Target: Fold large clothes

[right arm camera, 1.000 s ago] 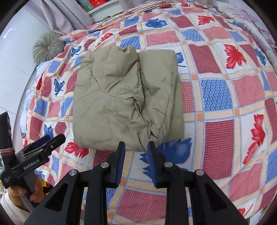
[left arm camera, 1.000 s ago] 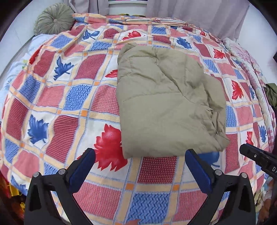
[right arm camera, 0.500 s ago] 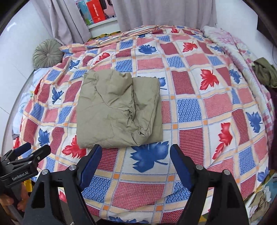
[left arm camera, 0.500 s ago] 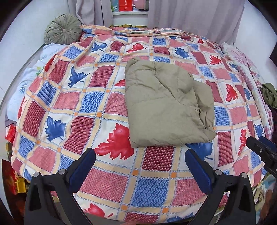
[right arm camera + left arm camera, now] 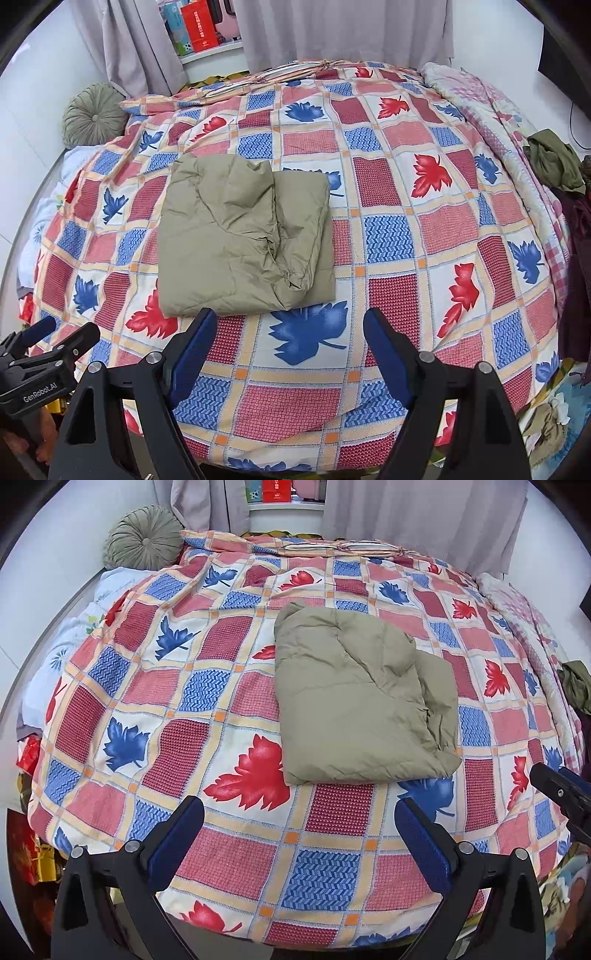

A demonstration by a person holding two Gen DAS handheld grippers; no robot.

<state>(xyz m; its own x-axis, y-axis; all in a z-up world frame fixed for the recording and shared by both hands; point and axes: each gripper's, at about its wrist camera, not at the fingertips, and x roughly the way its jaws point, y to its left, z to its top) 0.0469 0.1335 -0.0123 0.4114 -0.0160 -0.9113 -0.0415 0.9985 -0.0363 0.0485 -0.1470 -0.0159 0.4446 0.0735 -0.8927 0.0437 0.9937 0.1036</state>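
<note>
The olive garment [image 5: 354, 698] lies folded in a compact block on the patterned bedspread [image 5: 207, 686], near the bed's middle. Both tools have pulled back from it since 1 second ago. The right hand-held gripper [image 5: 284, 350], then nearly closed, is now released and empty. The left hand-held gripper [image 5: 299, 834] remains released, holding nothing. Judgement: folding appears complete.
</note>
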